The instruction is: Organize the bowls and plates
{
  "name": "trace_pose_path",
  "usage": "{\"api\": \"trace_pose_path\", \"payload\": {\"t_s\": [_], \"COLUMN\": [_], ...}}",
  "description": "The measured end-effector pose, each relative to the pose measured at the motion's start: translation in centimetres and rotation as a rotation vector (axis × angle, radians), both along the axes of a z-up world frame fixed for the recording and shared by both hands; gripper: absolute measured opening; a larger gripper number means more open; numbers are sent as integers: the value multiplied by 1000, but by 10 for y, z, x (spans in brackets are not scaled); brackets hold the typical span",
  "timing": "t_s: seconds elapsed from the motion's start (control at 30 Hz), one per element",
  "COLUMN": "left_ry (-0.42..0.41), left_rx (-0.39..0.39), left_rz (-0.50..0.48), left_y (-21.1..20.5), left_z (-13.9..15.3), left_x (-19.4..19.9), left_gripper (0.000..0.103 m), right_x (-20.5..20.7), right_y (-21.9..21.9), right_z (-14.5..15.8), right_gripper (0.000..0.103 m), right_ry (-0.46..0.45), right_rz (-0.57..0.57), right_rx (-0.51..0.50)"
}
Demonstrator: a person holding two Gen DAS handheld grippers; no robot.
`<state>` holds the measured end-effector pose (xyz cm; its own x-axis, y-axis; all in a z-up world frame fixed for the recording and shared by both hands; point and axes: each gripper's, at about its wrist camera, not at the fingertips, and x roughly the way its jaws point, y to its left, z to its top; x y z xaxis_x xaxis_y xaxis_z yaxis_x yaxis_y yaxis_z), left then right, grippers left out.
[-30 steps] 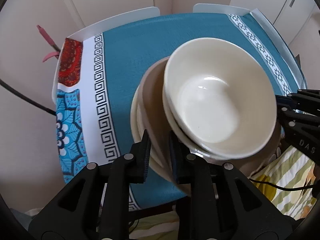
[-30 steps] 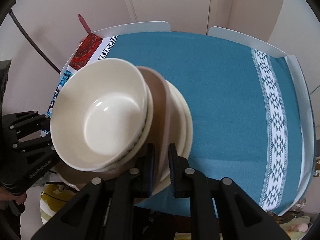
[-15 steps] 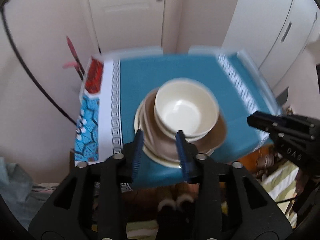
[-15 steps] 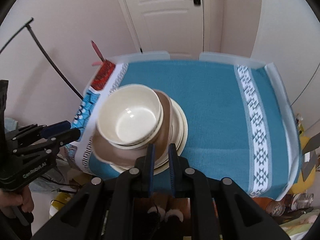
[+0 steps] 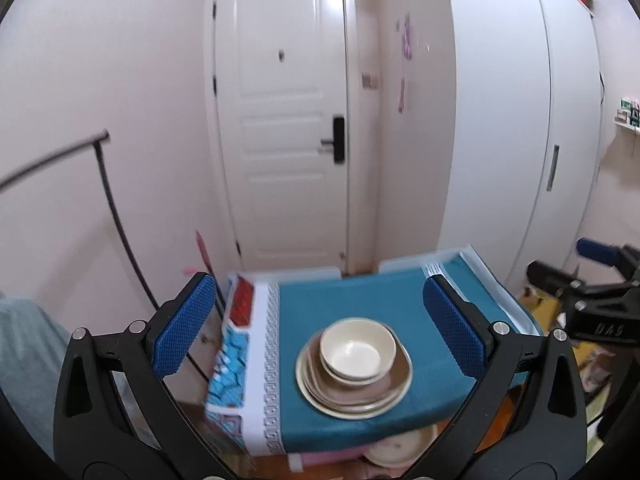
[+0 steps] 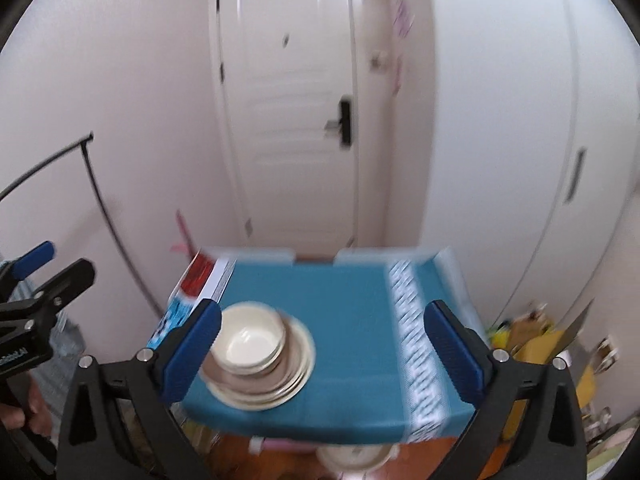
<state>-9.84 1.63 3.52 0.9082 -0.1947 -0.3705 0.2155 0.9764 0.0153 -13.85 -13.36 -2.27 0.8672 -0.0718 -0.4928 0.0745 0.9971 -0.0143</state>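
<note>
Once clamped on the rim, now pulled well back at six o'clock from stacked bowls (image 5: 357,354) and plates (image 5: 354,390): left gripper (image 5: 320,336) and right gripper (image 6: 324,346), wide open, empty, stacking apparently finished.

Cream bowls (image 5: 357,350) nested upright atop brown plate (image 5: 394,382) w/ cream plates (image 5: 352,408) beneath, one stack, near front edge of teal-clothed tabletop (image 5: 360,300)

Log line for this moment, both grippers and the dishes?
left gripper: open | right gripper: open | bowls stacked on plates | table

Teal-clothed table (image 5: 360,304), stacked dishes (image 5: 354,368) atop.
</note>
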Motion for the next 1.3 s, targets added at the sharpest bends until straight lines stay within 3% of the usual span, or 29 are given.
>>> {"api": "trace_pose_path", "payload": {"t_s": [0.3, 1.3], "left_ry": [-42, -39], "left_rx": [15, 5], "left_rz": [26, 20], "left_y": [-8, -4], "left_z": [10, 13], "left_x": [-22, -18], "left_gripper": [103, 103], "right_x": [-27, -27], "right_y": [-1, 9], "right_z": [22, 23], "right_gripper": [102, 102], "right_ry": [-89, -94], "right_rz": [-25, -41], "right_rx": [-5, -9]}}
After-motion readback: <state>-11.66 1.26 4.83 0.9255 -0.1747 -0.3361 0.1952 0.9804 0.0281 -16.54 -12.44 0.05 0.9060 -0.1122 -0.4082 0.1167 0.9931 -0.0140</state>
